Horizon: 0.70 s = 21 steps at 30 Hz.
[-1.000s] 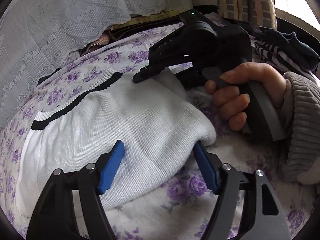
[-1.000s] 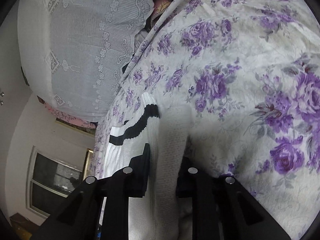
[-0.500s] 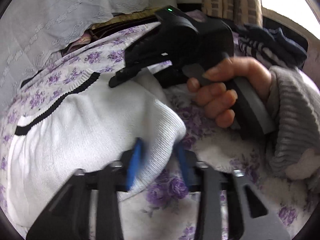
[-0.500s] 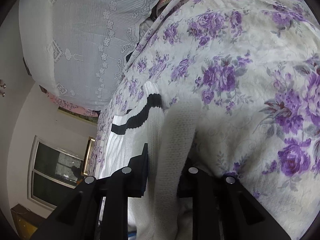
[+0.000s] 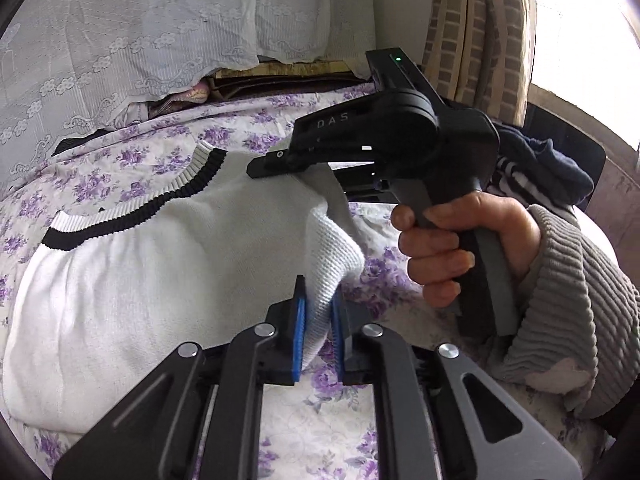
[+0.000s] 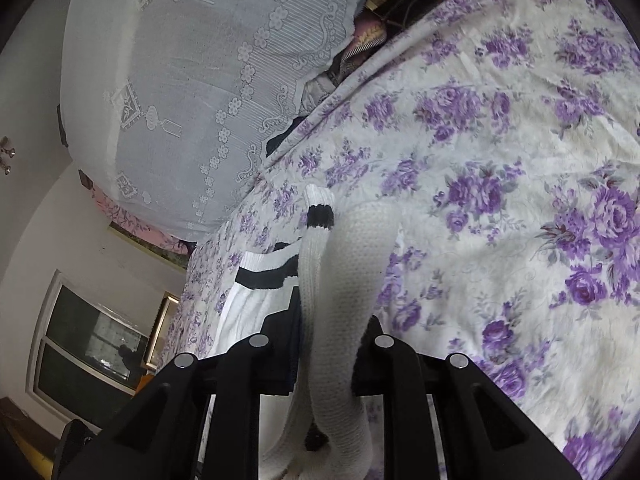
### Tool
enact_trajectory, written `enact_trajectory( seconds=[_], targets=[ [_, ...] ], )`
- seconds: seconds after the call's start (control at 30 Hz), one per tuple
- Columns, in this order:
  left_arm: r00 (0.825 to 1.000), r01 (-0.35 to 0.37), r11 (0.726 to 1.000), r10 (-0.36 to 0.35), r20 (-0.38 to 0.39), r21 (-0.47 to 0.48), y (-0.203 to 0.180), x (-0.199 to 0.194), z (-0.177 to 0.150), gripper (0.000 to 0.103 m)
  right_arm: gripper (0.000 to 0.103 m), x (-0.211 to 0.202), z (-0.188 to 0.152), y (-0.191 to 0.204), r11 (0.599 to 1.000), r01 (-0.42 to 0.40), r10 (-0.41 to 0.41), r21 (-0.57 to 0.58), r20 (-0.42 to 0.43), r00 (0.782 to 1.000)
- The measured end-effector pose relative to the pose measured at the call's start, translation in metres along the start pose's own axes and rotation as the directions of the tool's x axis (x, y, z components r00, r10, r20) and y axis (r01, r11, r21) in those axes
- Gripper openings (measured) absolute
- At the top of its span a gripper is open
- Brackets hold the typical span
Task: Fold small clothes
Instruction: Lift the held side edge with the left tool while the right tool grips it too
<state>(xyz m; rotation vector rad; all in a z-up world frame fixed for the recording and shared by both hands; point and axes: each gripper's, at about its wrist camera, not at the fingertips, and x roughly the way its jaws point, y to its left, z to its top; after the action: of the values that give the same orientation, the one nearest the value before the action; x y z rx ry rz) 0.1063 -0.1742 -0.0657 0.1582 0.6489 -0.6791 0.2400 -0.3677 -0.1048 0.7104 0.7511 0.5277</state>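
Left wrist view: the left gripper [image 5: 318, 322] has just clamped its blue pads [image 5: 299, 330] onto a fold of the white sweater [image 5: 160, 264], which lies on the floral bedspread [image 5: 320, 420]. Beyond it, the right gripper [image 5: 276, 164], held by a hand [image 5: 460, 240], pinches the sweater's far edge.

Right wrist view: the right gripper [image 6: 326, 354] is clenched on the sweater [image 6: 340, 280], lifted off the bedspread [image 6: 500, 200].
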Motion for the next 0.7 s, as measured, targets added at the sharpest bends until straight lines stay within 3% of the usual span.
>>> enact_trajectory(
  seconds=[0.4, 0.7],
  targets=[
    [0.996, 0.008, 0.996, 0.000, 0.088, -0.088, 0.026, -0.037, 0.003, 0.009, 0.018, 0.004, 0.013, 0.063, 0.993, 0.074, -0.076, -0.090, -0.015, 0.997],
    [0.986, -0.026, 0.986, 0.052, 0.156, -0.166, 0.065, -0.074, -0.001, 0.009, 0.018, 0.031, 0.012, 0.127, 0.980, 0.105, -0.113, -0.172, -0.034, 0.993]
  ],
)
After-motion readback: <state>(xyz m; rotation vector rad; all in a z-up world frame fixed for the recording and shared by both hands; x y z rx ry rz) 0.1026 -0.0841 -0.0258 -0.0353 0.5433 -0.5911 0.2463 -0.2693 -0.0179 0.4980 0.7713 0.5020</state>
